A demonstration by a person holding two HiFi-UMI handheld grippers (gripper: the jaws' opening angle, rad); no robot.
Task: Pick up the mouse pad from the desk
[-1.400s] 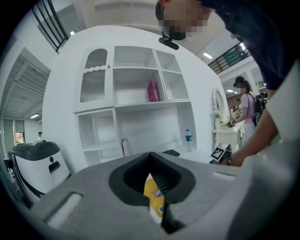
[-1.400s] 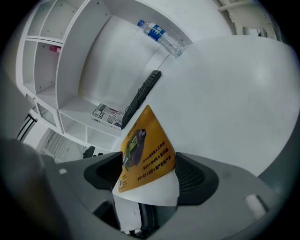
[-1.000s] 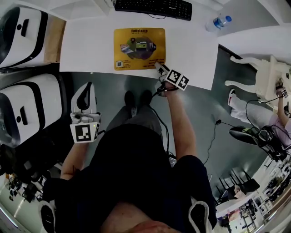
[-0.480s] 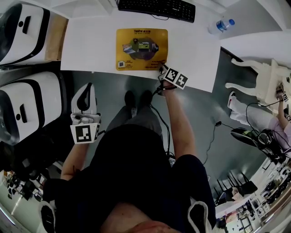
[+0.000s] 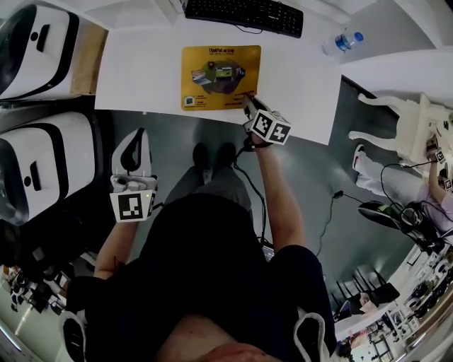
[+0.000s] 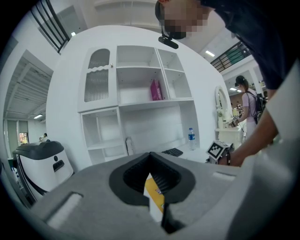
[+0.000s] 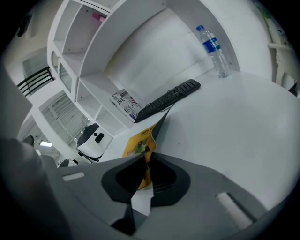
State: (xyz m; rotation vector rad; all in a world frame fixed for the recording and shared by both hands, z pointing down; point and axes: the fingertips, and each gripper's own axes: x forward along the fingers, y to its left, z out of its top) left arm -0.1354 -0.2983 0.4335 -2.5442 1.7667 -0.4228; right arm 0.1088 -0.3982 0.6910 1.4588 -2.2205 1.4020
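**At the bench's near edge, right tool clamped on the mouse pad corner**

Closest to the camera, over the dark floor and well short of the bench, the left tool [image 5: 136,138] is held low at the person's left side. In its own view the jaws are drawn together. A thin yellow-and-white sliver [image 6: 154,199] shows in the seam between them, and I cannot tell what it is. This tool touches nothing on the bench.

Further forward, the person's right arm reaches out to the white rectangular bench [image 5: 297,78]. The right tool [image 5: 249,104] sits at the near right corner of the yellow rectangular mouse pad with a printed picture [image 5: 219,67]. The right gripper view shows the jaws closed on the pad's edge [image 7: 140,140], with the yellow sheet running up between them. The gripped corner is raised off the bench and curls enough to show its black underside. The rest of the pad lies flat on the bench surface.

Just behind the pad lies a black computer keyboard [image 5: 244,14], parallel to the pad's far edge. To the right of the keyboard, apart from it, is a clear plastic water bottle with a blue label [image 5: 341,41]. It stands upright in the right gripper view [image 7: 213,47].

Beyond the bench, the left gripper view shows a white open shelf unit [image 6: 140,93].
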